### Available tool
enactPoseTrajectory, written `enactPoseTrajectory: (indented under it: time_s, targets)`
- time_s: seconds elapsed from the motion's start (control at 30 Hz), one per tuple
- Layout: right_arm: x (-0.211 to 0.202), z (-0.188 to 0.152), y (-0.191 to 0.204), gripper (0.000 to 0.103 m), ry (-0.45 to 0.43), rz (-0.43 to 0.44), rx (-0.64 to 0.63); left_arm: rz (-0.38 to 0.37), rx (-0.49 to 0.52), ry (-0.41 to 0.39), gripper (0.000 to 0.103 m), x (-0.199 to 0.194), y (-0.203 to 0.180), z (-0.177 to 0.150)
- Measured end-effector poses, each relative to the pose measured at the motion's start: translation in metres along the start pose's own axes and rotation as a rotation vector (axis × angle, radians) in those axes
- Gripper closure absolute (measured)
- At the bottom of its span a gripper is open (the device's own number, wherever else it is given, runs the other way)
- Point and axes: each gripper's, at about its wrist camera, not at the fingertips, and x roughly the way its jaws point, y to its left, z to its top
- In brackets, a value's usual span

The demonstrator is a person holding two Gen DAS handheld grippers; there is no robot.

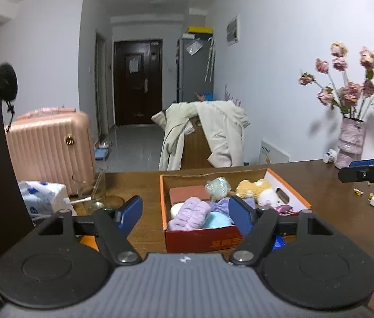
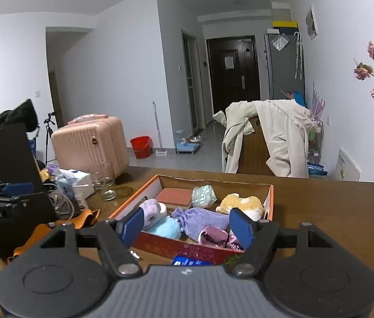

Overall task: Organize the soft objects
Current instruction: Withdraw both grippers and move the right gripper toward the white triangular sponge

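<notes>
We see the soft objects gathered in an open cardboard box [image 1: 164, 201] with orange edges, which sits on the brown table [image 1: 319, 185] just ahead of both grippers. Inside it, from the left wrist view, a lilac ribbed cloth [image 1: 190, 213] lies at the near side over a pale blue soft piece [image 1: 217, 220], with a white rounded item [image 1: 176, 210] beside it toward the left finger. Farther from the gripper lie a reddish-brown flat block [image 1: 188, 193], a crumpled mint-green bundle [image 1: 217, 188] and a yellow-and-white plush toy [image 1: 257, 189]. In the right wrist view a purple drawstring pouch [image 2: 202, 218] lies mid-box and a pink satin scrunchie [image 2: 217, 235] lies at the near wall, close to the right finger.

Our left gripper [image 1: 185, 212] hangs before the box's near wall with its blue-padded fingers spread wide and nothing between them. Our right gripper [image 2: 188, 225] likewise stands spread and empty, the box framed between its pads.

Left of the left gripper stand a clear glass [image 1: 88, 185] and a tissue pack [image 1: 41, 198]. Far off to its right a vase of dried pink roses [image 1: 351, 143] stands against the wall. Beyond the table we see a pink suitcase [image 1: 51, 151] and a chair draped with a cream coat [image 1: 208, 135].
</notes>
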Motion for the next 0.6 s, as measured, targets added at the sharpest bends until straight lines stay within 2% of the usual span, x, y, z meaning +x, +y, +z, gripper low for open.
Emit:
enactPoseTrajectory:
  time_s: [0.23, 0.47, 0.53, 0.6]
  targets:
    - [-0.044, -0.03, 0.016, 0.026, -0.054, 0.011, -0.003, -0.013, -0.018, -0.017, 0.024, -0.036, -0.014, -0.023]
    - [-0.076, -0.074, 0.042, 0.026, -0.08, -0.035, -0.041, 0.014, -0.045, -0.021, 0.024, -0.075, -0.028, -0.07]
    - [-0.088, -0.088, 0.05, 0.023, -0.092, -0.038, -0.056, 0.019, -0.045, -0.036, 0.019, -0.091, -0.031, -0.085]
    - [-0.102, -0.105, 0.057, 0.021, -0.101, -0.04, -0.058, 0.021, -0.062, -0.039, 0.018, -0.107, -0.033, -0.103]
